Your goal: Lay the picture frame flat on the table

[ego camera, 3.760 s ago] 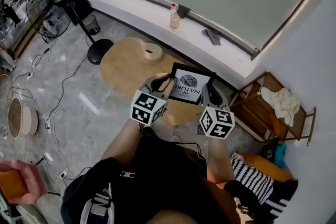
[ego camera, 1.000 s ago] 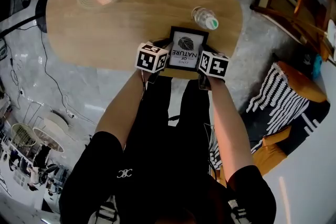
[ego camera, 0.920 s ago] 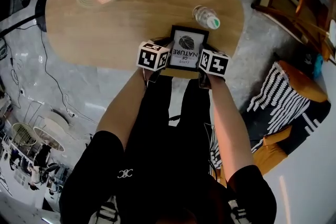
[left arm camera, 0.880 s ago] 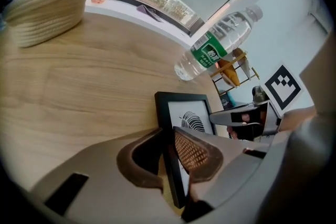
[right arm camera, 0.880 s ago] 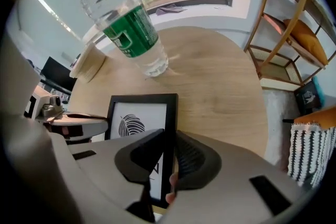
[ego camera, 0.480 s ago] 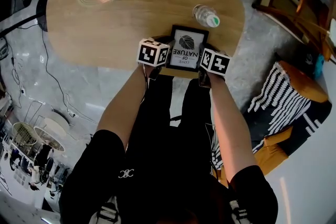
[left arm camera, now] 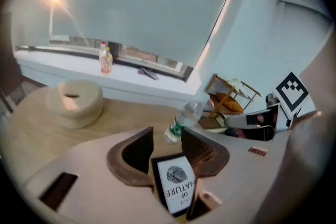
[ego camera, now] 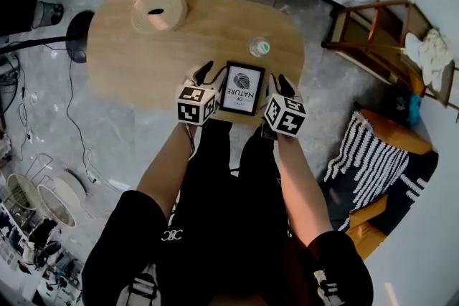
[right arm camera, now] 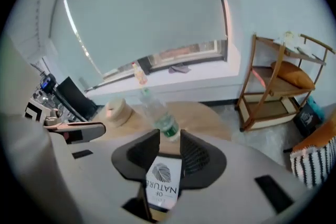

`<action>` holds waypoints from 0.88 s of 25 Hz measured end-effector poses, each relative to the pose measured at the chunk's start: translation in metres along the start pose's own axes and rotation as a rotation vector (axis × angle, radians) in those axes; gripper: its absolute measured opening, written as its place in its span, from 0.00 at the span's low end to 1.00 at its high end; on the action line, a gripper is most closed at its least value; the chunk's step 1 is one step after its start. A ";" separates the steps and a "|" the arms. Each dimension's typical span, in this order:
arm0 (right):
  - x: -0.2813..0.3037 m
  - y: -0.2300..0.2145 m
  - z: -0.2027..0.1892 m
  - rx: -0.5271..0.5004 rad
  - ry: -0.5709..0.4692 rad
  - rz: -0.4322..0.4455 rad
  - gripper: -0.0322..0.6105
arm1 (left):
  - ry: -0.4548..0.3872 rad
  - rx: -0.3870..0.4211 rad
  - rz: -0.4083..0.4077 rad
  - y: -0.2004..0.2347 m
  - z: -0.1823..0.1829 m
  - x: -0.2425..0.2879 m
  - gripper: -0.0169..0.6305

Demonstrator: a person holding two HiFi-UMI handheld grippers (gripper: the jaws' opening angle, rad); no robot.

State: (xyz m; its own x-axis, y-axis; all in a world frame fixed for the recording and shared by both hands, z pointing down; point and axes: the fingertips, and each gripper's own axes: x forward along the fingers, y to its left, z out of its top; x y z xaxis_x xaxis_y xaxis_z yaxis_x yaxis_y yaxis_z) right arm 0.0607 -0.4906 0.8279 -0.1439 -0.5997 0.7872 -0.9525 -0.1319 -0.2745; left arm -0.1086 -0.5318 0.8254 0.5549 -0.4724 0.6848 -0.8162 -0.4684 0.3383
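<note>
The black picture frame (ego camera: 242, 88) with a white leaf print lies flat, face up, near the front edge of the oval wooden table (ego camera: 143, 61). My left gripper (ego camera: 209, 79) sits at its left side and my right gripper (ego camera: 276, 88) at its right side. Both sets of jaws are opening. In the left gripper view the frame (left arm camera: 176, 186) shows low in the gap of the left gripper (left arm camera: 167, 132), and the pads do not press on it. In the right gripper view the frame (right arm camera: 163, 176) lies likewise loose below the right gripper (right arm camera: 169, 136).
A water bottle (ego camera: 258, 46) lies just beyond the frame. A beige ring-shaped roll (ego camera: 159, 12) sits at the table's far left. A wooden rack (ego camera: 373, 32) and a striped cushion (ego camera: 373, 154) stand to the right, a fan base (ego camera: 79, 25) to the left.
The frame, held up in the air between both grippers at first, now rests flat on the table. Both grippers' jaws have spread apart and let go of its sides.
</note>
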 end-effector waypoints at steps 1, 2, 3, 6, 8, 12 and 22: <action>-0.022 0.006 0.024 -0.016 -0.056 0.012 0.26 | -0.056 0.010 0.027 -0.008 0.023 -0.020 0.29; -0.047 0.012 0.047 -0.035 -0.111 0.024 0.26 | -0.107 0.025 0.052 -0.019 0.045 -0.041 0.28; -0.072 0.018 0.069 -0.055 -0.164 0.035 0.26 | -0.152 0.042 0.071 -0.031 0.066 -0.062 0.28; -0.151 0.031 0.128 -0.118 -0.320 0.061 0.26 | -0.279 0.099 0.106 -0.073 0.124 -0.124 0.27; -0.204 0.036 0.159 -0.147 -0.419 0.075 0.24 | -0.364 0.140 0.126 -0.106 0.159 -0.166 0.27; -0.300 0.053 0.210 -0.182 -0.601 0.098 0.15 | -0.523 0.203 0.182 -0.161 0.217 -0.245 0.23; -0.463 0.105 0.270 -0.302 -0.923 0.175 0.07 | -0.732 0.270 0.244 -0.236 0.283 -0.382 0.06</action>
State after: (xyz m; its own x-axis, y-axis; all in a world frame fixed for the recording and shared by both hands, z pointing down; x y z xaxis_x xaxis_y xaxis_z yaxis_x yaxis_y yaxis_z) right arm 0.0999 -0.4404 0.2856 -0.1457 -0.9890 -0.0262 -0.9847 0.1476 -0.0928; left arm -0.0823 -0.4520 0.3006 0.4073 -0.9086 0.0925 -0.9126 -0.4088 0.0029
